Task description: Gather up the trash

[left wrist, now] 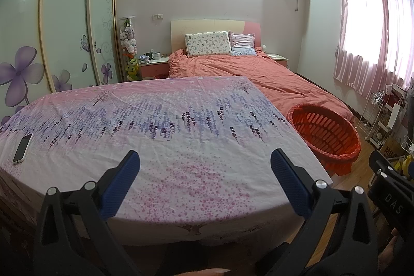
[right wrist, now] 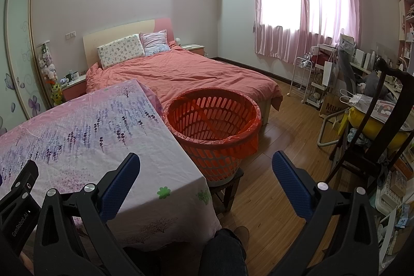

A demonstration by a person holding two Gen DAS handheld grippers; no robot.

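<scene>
An orange slatted basket (right wrist: pixel 214 126) lined with an orange bag stands on a small dark stool (right wrist: pixel 227 185) at the table's right edge; it also shows in the left wrist view (left wrist: pixel 326 133). My left gripper (left wrist: pixel 204 162) is open and empty above the table's near edge. My right gripper (right wrist: pixel 205 163) is open and empty, in front of the basket and over the table's right corner. The table (left wrist: pixel 168 133) wears a pink and purple flowered cloth (right wrist: pixel 85 136). I see no loose trash on it.
A phone (left wrist: pixel 22 148) lies at the table's left. A bed with an orange cover (right wrist: pixel 186 71) stands behind. A wardrobe (left wrist: pixel 64 30) is at the left. A dark chair (right wrist: pixel 383 126), a white rack (right wrist: pixel 305 79) and clutter fill the right over the wooden floor (right wrist: pixel 279 141).
</scene>
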